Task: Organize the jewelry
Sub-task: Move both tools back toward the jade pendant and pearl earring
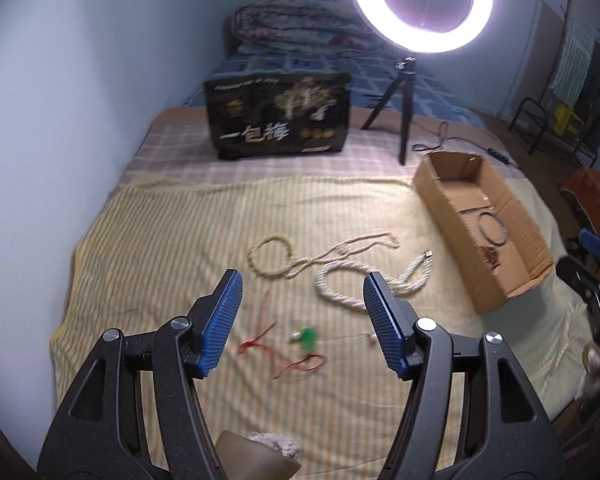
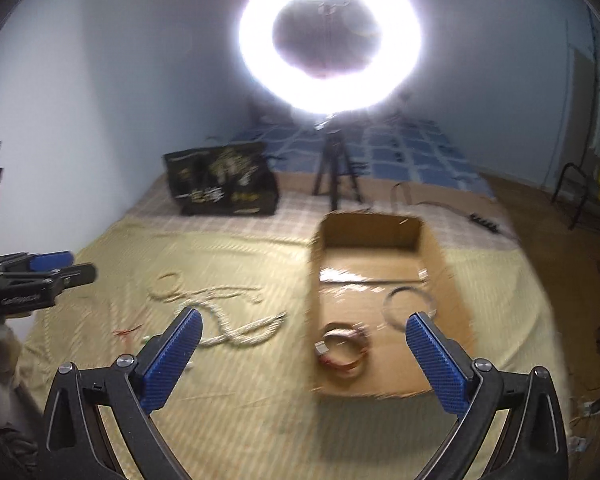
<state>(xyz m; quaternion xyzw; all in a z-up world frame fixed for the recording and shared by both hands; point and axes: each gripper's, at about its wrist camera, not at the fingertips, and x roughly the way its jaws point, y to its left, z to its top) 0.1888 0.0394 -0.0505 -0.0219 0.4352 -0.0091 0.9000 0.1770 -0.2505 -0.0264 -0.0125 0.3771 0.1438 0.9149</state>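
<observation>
In the left wrist view, the left gripper (image 1: 302,287) hangs with fingers spread wide over the red cord (image 1: 288,354) and green bead (image 1: 309,338); mid-frame lie pale necklaces (image 1: 340,264). At right, the cardboard box (image 1: 452,216) holds a dark ring (image 1: 492,229). The right gripper (image 2: 304,330), fingers likewise spread, faces what seems a coiled bracelet (image 2: 345,350), blurred.

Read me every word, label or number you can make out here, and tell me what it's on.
"一包梅" in large pale characters on the black box.
Smaller print and gold marks on that box: too blurred to read.
Embossed lettering on the left gripper body: too blurred to read.
</observation>
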